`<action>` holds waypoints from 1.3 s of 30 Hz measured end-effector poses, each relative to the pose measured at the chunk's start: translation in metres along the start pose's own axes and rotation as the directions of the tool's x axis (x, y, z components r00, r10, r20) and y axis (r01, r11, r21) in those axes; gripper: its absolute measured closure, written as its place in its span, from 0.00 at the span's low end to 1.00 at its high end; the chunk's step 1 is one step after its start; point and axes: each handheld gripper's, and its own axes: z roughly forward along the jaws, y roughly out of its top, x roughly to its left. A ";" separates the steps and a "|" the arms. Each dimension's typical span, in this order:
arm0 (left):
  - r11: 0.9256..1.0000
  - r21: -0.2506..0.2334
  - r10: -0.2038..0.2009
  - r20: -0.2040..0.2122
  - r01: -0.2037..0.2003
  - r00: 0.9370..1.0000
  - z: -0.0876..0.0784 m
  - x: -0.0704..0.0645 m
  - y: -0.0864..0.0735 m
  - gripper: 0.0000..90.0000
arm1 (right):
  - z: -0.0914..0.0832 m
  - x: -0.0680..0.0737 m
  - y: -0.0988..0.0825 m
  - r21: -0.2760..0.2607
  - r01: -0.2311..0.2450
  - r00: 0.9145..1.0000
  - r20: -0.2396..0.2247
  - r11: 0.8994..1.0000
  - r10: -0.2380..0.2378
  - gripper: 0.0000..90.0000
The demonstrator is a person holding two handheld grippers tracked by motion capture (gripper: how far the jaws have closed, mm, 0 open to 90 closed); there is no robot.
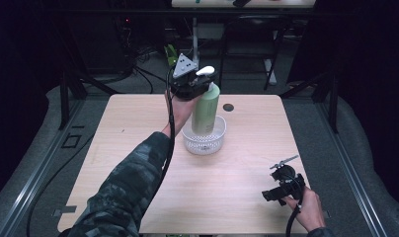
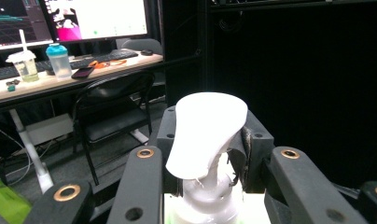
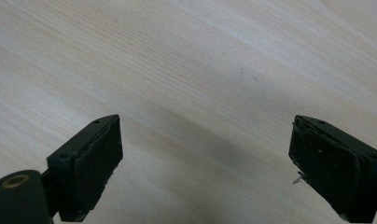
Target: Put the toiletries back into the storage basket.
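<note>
Green pump bottle (image 1: 206, 108), neck clamped by left gripper (image 1: 193, 84), base inside white perforated basket (image 1: 204, 141) mid-table toward the far edge; seating step, release next; right gripper (image 1: 279, 190) gaping, idle near front-right corner.

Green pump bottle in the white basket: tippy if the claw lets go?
Probably tippy: the green pump bottle is tall and narrow and stands in a shallow white basket. Likely rigid plastic. The left claw grips just under the pump head, so it may swing.
</note>
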 end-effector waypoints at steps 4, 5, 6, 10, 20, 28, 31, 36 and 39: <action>1.000 0.001 0.002 0.002 -0.002 1.000 0.002 -0.001 -0.003 0.75 | 0.000 0.000 0.000 0.000 -0.005 1.000 0.001 1.000 0.005 0.11; 1.000 0.003 0.001 0.004 -0.001 1.000 0.003 -0.001 -0.005 0.75 | 0.000 0.000 0.000 -0.001 0.001 1.000 0.000 1.000 -0.001 0.11; 1.000 0.003 -0.002 0.003 0.002 1.000 0.003 -0.001 -0.006 0.75 | 0.000 -0.001 0.000 -0.002 0.005 1.000 0.003 1.000 -0.005 0.11; 1.000 0.012 -0.009 0.001 0.009 1.000 0.004 0.000 -0.012 0.75 | -0.001 0.000 0.000 -0.003 -0.004 1.000 -0.002 1.000 0.004 0.11; 0.999 0.033 -0.018 -0.001 0.018 1.000 0.007 0.004 -0.026 0.75 | -0.001 0.000 0.000 -0.005 -0.002 1.000 0.000 1.000 0.002 0.11; 0.999 0.043 -0.023 0.002 0.023 1.000 0.009 0.005 -0.034 0.75 | -0.001 0.000 0.000 -0.002 -0.004 1.000 -0.005 1.000 0.004 0.11; 0.998 0.046 -0.032 0.005 0.032 0.999 0.010 0.006 -0.038 0.75 | -0.001 0.000 0.000 -0.003 -0.003 1.000 -0.005 1.000 0.003 0.11; 0.998 0.051 -0.033 0.009 0.033 0.999 0.011 0.006 -0.044 0.75 | -0.001 0.000 0.000 -0.001 -0.006 1.000 -0.007 1.000 0.006 0.11; 0.998 0.056 -0.034 0.010 0.034 0.999 0.012 0.005 -0.048 0.75 | -0.001 0.000 0.000 -0.001 0.000 1.000 0.002 1.000 0.000 0.11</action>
